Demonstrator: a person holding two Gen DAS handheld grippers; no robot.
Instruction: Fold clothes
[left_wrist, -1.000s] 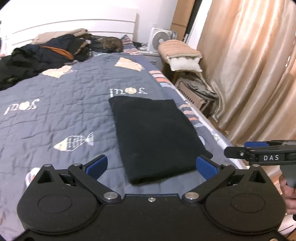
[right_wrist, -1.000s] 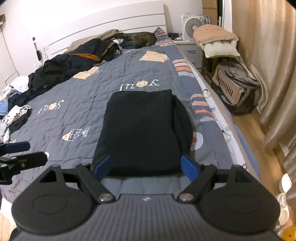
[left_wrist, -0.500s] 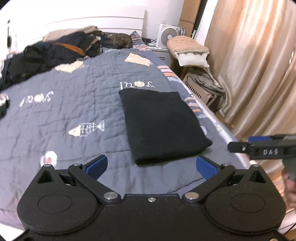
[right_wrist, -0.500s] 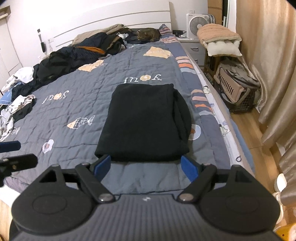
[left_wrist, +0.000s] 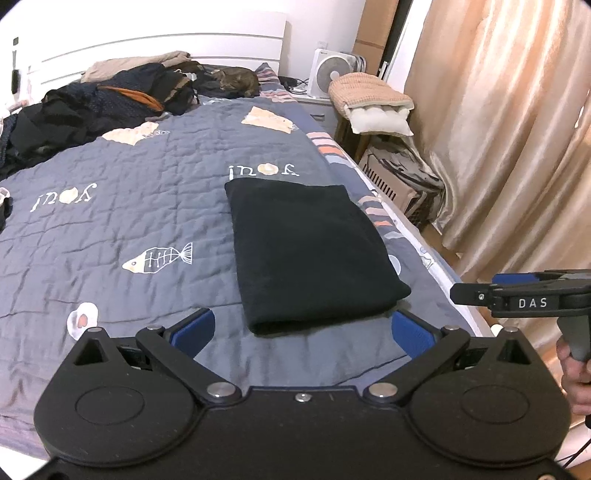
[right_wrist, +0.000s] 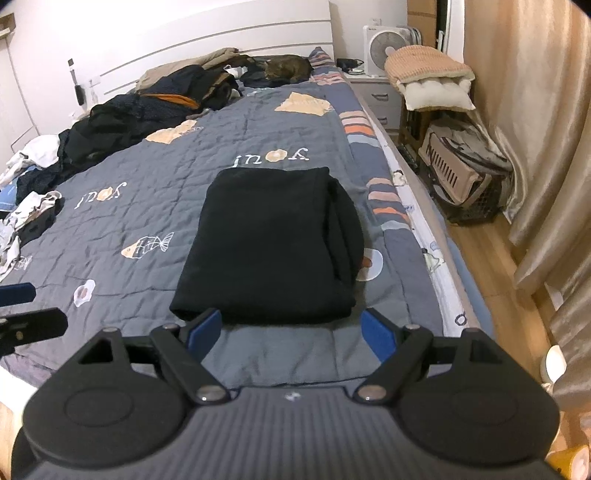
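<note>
A black garment (left_wrist: 310, 254) (right_wrist: 269, 251) lies folded into a neat rectangle on the grey quilt (left_wrist: 129, 206) (right_wrist: 147, 192), near the bed's right side. My left gripper (left_wrist: 303, 330) hangs open just short of its near edge, nothing between the blue pads. My right gripper (right_wrist: 291, 330) is also open and empty, pulled back from the same near edge. In the left wrist view the right gripper (left_wrist: 517, 295) shows at the right, held by a hand (left_wrist: 576, 373). The left gripper's fingers (right_wrist: 22, 321) show at the left edge of the right wrist view.
A heap of dark unfolded clothes (left_wrist: 92, 107) (right_wrist: 147, 107) lies along the far left of the bed, with a cat (right_wrist: 288, 68) by the headboard. Right of the bed are a fan (right_wrist: 380, 48), cushions (right_wrist: 428, 81), a pet carrier (right_wrist: 461, 170) and curtains (left_wrist: 517, 129).
Both grippers have drawn back from the folded garment, which now sits farther away in each view. The left wrist view has swung so the garment lies more central. Jaws unchanged.
</note>
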